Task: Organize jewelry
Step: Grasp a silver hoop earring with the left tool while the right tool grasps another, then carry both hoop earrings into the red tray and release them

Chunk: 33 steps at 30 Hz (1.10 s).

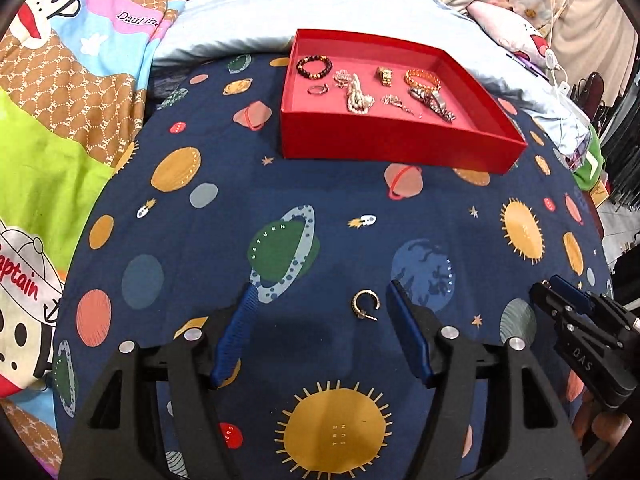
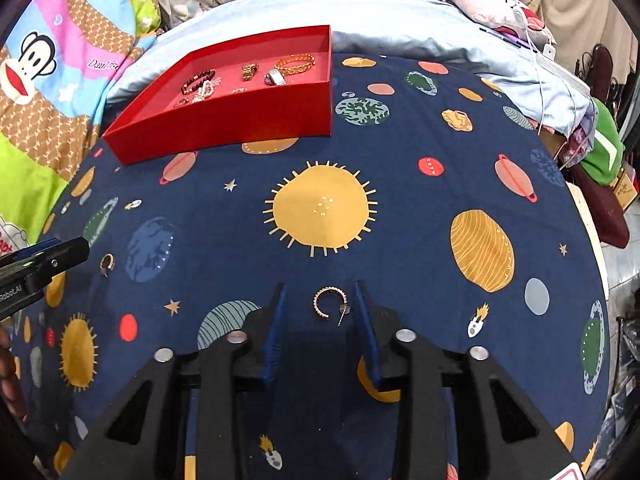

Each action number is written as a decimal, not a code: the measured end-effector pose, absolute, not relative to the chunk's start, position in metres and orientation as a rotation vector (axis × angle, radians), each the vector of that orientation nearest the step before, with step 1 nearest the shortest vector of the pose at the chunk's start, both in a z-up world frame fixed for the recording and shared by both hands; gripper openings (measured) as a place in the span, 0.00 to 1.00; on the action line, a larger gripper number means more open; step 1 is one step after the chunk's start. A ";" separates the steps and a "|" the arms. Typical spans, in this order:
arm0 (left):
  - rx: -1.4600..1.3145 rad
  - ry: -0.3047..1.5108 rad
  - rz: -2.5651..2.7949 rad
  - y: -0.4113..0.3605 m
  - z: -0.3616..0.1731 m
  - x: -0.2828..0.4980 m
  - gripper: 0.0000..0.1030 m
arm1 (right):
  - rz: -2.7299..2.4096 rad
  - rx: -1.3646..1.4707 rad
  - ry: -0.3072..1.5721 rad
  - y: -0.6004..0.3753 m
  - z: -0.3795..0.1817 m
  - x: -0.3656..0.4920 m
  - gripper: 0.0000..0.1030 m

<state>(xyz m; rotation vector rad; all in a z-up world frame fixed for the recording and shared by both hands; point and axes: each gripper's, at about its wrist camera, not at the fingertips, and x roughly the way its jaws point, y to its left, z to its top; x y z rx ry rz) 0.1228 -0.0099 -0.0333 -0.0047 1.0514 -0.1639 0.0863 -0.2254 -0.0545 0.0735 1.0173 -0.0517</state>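
A red box (image 1: pixel 384 148) sits on a navy space-print cloth and holds several bracelets, rings and chains (image 1: pixel 356 94). My left gripper (image 1: pixel 322 294) is open, its blue fingers either side of a gold hoop earring (image 1: pixel 365 305) lying on the cloth. My right gripper (image 2: pixel 320 292) is open around a second gold hoop earring (image 2: pixel 330 308) on the cloth. The red box (image 2: pixel 240 128) shows at the upper left of the right wrist view, and the first earring (image 2: pixel 107 263) lies at its left beside the left gripper's tip (image 2: pixel 60 258).
The right gripper's body (image 1: pixel 580 328) shows at the right edge of the left wrist view. A light blue pillow (image 1: pixel 248 16) lies behind the box. A cartoon quilt (image 1: pixel 60 100) lies to the left. Clothes and cables (image 2: pixel 560 80) lie at the right.
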 end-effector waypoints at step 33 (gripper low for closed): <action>0.078 1.076 -0.254 -0.039 -0.053 0.116 0.16 | -0.021 0.122 1.007 -0.224 -0.046 0.074 0.16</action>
